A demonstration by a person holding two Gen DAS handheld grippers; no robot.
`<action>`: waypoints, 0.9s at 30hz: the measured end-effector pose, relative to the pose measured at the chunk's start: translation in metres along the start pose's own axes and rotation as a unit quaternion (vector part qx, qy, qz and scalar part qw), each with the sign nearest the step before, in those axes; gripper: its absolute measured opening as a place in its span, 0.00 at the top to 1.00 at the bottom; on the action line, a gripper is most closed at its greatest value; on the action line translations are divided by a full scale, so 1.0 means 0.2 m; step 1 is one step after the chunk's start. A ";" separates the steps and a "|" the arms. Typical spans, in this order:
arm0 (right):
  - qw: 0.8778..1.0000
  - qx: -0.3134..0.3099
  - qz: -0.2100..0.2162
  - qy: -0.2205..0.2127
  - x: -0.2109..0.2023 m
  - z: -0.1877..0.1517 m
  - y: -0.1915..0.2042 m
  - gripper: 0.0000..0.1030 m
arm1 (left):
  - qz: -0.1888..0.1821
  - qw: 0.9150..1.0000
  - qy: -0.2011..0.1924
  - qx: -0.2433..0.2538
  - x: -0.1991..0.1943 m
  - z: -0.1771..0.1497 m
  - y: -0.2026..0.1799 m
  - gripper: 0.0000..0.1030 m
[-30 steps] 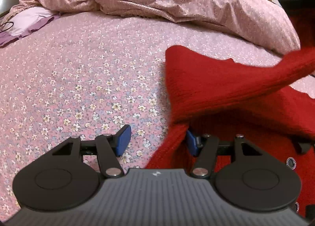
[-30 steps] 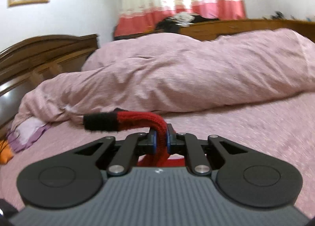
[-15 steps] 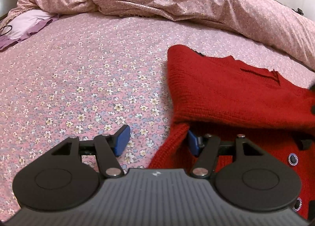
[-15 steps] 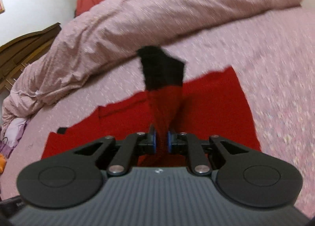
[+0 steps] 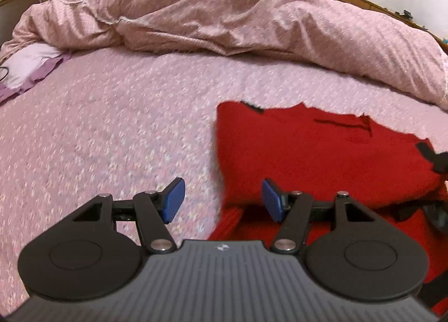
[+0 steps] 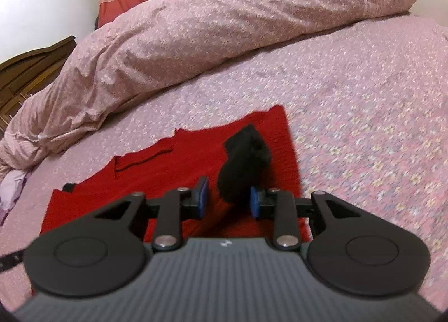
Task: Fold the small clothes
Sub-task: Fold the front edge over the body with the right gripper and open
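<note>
Change: right gripper has let go; jaws now apart, black cuff dropping between them.
Left gripper: jaws apart, empty.
Red sweater: lower right, on floral bedsheet.
Meaning: sleeve fold looks laid.

The left wrist view is looking forward and slightly down from low over the bed, with the red sweater sitting close at 2 o'clock and the quilt filling 12 o'clock. The right wrist view is looking down from close above the sweater, facing the quilt at 12 o'clock. Both are sharing sweater, quilt and floral sheet
</note>
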State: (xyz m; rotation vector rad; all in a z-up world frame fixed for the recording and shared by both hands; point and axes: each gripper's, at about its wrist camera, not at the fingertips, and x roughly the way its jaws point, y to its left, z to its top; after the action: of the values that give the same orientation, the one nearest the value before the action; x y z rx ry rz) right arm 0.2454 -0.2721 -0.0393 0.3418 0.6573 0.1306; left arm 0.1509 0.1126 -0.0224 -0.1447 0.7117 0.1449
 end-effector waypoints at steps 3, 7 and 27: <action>1.000 0.006 0.004 -0.007 -0.02 0.04 -0.05 0.68 | 0.000 1.000 0.002 0.008 0.03 0.04 -0.04 0.36; 1.000 0.018 0.012 0.006 -0.01 0.11 -0.10 0.67 | -0.001 1.000 0.004 0.021 0.09 0.06 -0.10 0.36; 0.994 -0.089 0.016 0.065 0.38 0.24 -0.05 0.44 | -0.006 0.999 0.051 0.008 0.30 0.04 -0.16 0.36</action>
State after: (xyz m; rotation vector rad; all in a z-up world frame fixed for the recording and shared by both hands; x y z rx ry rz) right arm 0.3341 -0.2765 -0.0507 0.1734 0.7644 0.2415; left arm 0.2066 0.0873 -0.0525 -0.1422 0.8134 0.1217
